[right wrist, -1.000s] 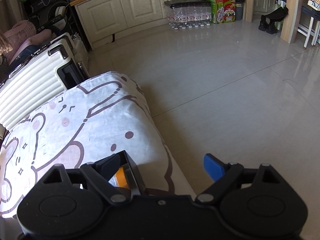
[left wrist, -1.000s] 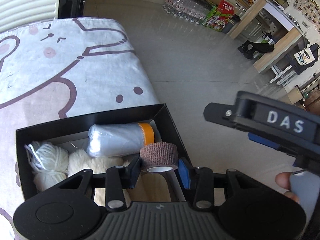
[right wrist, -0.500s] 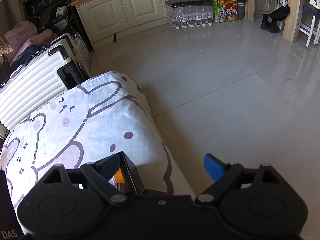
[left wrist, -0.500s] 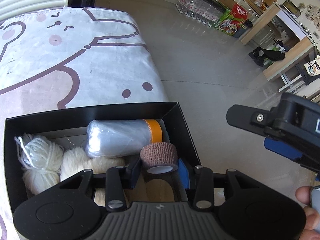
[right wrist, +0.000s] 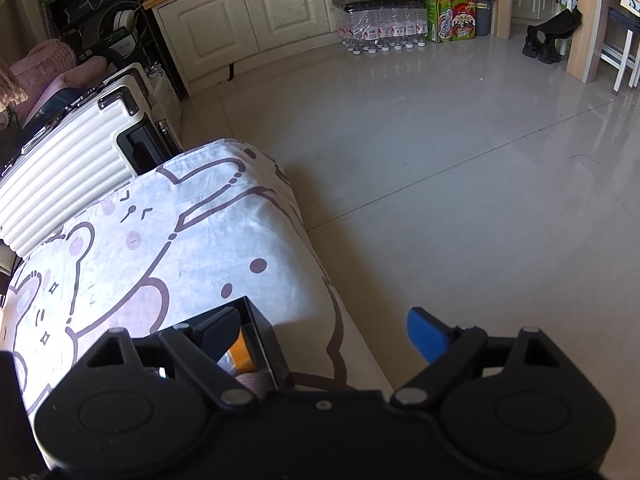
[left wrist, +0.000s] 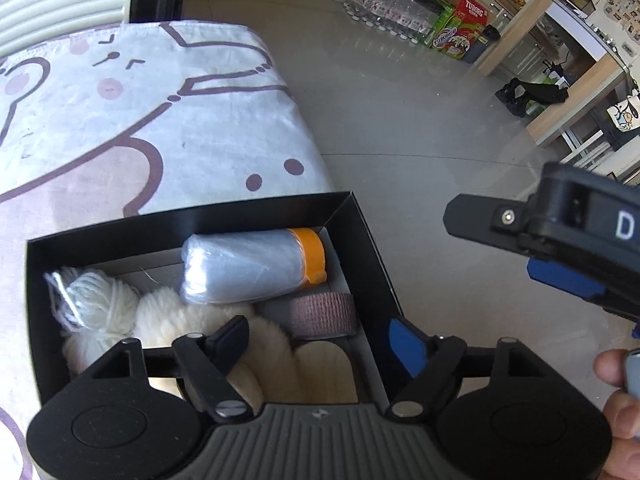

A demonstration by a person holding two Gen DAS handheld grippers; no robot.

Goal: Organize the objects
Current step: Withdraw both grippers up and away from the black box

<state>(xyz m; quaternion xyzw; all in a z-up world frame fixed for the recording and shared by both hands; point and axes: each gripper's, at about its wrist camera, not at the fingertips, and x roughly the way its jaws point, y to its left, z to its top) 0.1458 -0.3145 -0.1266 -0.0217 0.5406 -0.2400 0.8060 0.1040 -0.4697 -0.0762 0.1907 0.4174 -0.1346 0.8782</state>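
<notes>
A black box (left wrist: 192, 224) sits on the bear-print cloth at the table's right edge. In it lie a brown bandage roll (left wrist: 322, 314), a grey plastic roll with an orange end (left wrist: 252, 266), a white yarn ball (left wrist: 94, 304), a fluffy white piece (left wrist: 188, 316) and a wooden piece (left wrist: 324, 366). My left gripper (left wrist: 320, 340) is open just above the box, the brown roll lying loose between its fingers. My right gripper (right wrist: 324, 332) is open and empty, over the box's far right corner (right wrist: 256, 320); it also shows in the left wrist view (left wrist: 560, 240).
The table edge drops to a tiled floor (right wrist: 440, 160) on the right. A cream suitcase (right wrist: 76, 160) stands behind the table. Cabinets, water bottles (right wrist: 380, 36) and a red and green carton (right wrist: 452, 8) line the far wall.
My left gripper has opened and let go of the brown bandage roll, which now lies in the box. The right gripper has barely moved.
</notes>
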